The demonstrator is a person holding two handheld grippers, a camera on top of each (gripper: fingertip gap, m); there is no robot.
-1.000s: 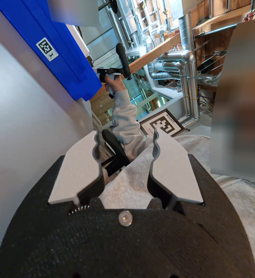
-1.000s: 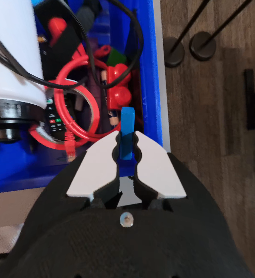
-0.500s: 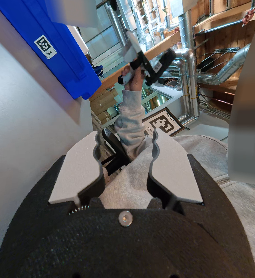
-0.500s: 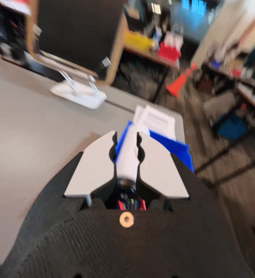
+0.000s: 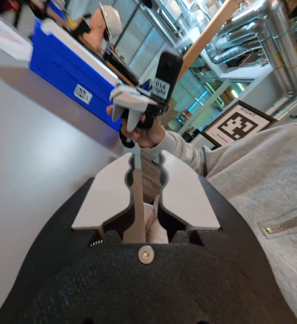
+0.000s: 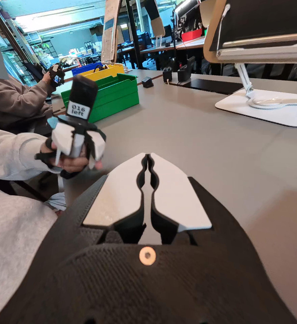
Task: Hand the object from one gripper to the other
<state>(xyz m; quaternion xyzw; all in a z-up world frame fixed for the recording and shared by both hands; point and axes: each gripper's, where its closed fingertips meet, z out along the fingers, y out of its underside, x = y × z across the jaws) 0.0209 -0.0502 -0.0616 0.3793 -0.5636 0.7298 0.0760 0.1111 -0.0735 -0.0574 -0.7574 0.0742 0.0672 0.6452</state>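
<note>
My right gripper is shut, its tips touch and nothing shows between them. It hovers over the grey table. It also shows in the left wrist view, held in a hand, fingers pointing down. My left gripper is open with a narrow gap and holds nothing; the table edge and floor show through the gap. It shows in the right wrist view at the left, off the table edge, held in a hand with a grey sleeve. No hand-over object is in view.
A blue bin stands on the table beyond the right gripper. A green bin and a yellow bin stand at the back left. A white monitor stand is at the right. Another person sits at the left. One gripper's finger ends stand about 10 cm off the other's.
My right gripper swung up from over the blue bin to face across the table; the blue piece it held a second ago is gone and its jaws closed fully. My left jaws narrowed.
</note>
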